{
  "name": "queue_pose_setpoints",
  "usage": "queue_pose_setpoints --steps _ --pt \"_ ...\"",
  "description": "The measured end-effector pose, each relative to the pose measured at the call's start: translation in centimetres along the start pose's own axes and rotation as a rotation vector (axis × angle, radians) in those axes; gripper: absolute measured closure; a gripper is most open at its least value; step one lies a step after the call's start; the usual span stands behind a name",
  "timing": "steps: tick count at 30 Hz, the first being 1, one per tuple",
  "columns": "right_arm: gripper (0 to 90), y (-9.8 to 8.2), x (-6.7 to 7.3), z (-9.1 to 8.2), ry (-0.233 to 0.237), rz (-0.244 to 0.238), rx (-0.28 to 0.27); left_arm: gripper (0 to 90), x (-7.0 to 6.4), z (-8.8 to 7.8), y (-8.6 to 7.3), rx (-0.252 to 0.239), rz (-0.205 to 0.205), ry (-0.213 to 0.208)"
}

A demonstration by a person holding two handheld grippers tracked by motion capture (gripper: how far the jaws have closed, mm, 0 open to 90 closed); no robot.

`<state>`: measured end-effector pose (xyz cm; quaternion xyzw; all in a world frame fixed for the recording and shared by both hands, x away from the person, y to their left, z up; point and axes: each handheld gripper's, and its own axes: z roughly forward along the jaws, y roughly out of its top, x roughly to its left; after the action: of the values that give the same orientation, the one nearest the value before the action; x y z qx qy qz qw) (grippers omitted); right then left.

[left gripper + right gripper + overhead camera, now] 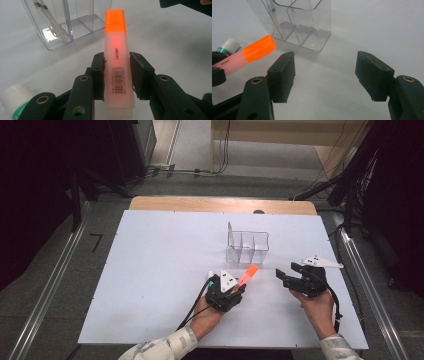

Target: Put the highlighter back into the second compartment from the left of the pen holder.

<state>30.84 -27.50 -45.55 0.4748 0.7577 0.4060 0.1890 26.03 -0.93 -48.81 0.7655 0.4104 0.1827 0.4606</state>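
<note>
**Op A:** From the high view I have the left gripper [239,291] near the front edge of the white table [150,285], and it is clamped on an orange highlighter [246,276]. The pen points away from me toward one o'clock, cap end leading.

**Op B:** In the left gripper view I see the same thing. Both pads press the pale, translucent barrel of the highlighter [117,62] from either side, roughly at mid-length, over the barcode label. The orange cap [114,21] sticks out well past the jaws.

**Op A:** I read the clear acrylic organizer [247,245] at about twelve o'clock from that gripper, near it but apart. It stands upright, and I count divider walls splitting it into compartments.

**Op B:** I see a thin pen-like thing leaning in its left compartment [51,21]; I can't tell exactly what it is. At seven o'clock of my left jaws lies a white-capped tube with a green label [16,100], on the table just beside the gripper.

**Op A:** My right gripper [284,276] sits at three o'clock of the left one, well clear of it. Its jaws stand apart with nothing between them.

**Op B:** The right gripper view agrees: bare table between the two pads [372,75]. The highlighter's cap [259,48] comes in at ten o'clock, and the organizer [297,22] stands at twelve.
</note>
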Motion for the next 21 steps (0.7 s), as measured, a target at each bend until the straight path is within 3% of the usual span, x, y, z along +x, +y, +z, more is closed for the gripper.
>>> queue_pose_setpoints --steps 14,21 --pt "30.6 1.4 1.6 0.5 0.049 -0.021 -0.037 66.3 0.8 0.2 0.6 -0.028 -0.013 0.03" --pt "30.7 1.8 2.4 0.9 0.082 -0.01 -0.041 66.3 0.6 0.0 0.7 -0.044 -0.005 0.03"
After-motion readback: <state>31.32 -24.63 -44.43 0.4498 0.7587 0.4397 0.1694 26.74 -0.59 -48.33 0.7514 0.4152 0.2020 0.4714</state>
